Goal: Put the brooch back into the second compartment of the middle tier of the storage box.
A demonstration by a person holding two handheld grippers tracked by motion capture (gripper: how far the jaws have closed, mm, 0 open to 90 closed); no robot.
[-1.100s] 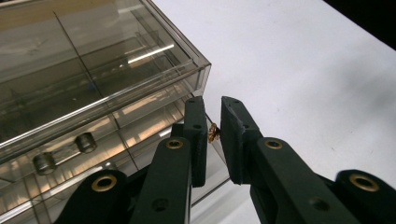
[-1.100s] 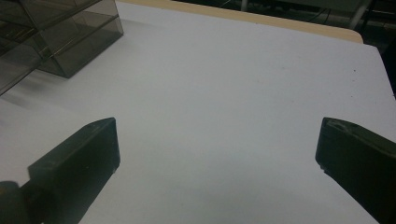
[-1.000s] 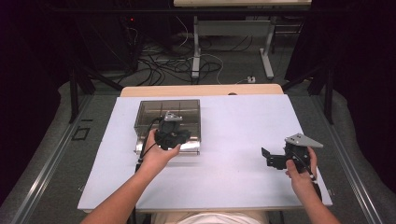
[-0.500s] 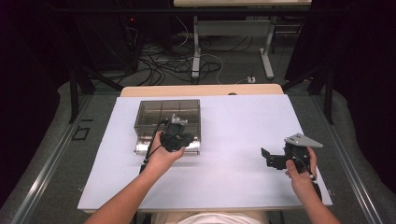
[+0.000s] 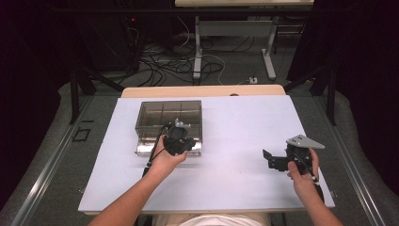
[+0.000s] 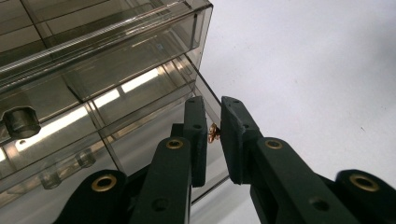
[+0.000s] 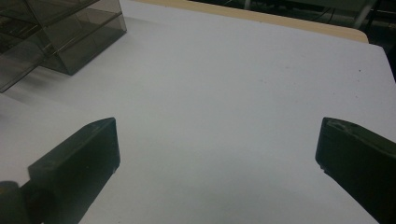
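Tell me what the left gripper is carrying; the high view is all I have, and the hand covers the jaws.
Observer: In the left gripper view, the left gripper is shut on a small brass-coloured screw, pinched between the tips.
Operator: Say where it sits against the box.
Observer: The tips hang just over the pulled-out drawer of the smoky plastic organizer, at its near right corner.
Operator: Report the other gripper's jaws.
Observer: In the right gripper view, the right gripper is wide open, with bare white table between the jaws.
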